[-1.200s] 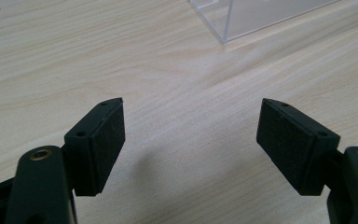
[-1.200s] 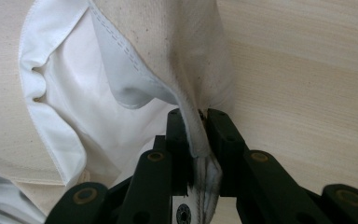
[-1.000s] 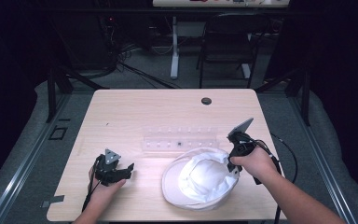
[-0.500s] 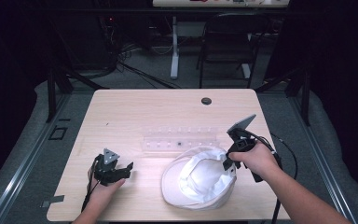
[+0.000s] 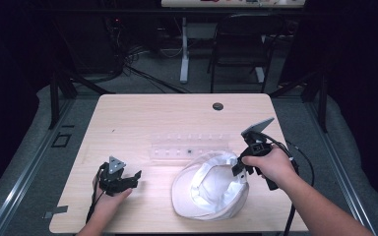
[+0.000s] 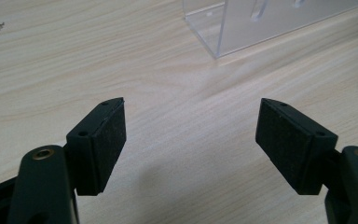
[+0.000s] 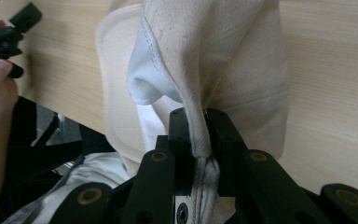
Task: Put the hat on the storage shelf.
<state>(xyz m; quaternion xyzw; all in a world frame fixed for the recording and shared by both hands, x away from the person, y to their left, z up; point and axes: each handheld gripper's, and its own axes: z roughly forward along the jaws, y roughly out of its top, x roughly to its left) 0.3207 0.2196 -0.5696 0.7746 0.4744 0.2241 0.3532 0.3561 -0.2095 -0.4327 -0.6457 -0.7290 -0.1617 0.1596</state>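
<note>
A white cloth hat (image 5: 210, 186) lies upside down on the wooden table (image 5: 147, 123), right of centre near the front. My right gripper (image 5: 238, 167) is shut on its right rim and holds that edge lifted off the table. In the right gripper view the cream fabric (image 7: 214, 60) is pinched between the two black jaws and hangs away from them. My left gripper (image 5: 128, 178) rests at the front left with its jaws wide open. The left gripper view has nothing but bare wood between its pads (image 6: 107, 140).
A clear plastic rack (image 5: 189, 146) lies across the table's middle, just behind the hat; its corner (image 6: 242, 28) is ahead of the left gripper. A small dark round hole (image 5: 218, 106) marks the far edge. A chair and cables stand beyond the table.
My right gripper has risen a little with the hat's rim in it, pulling that side of the hat up and open. The left gripper has stayed put.
</note>
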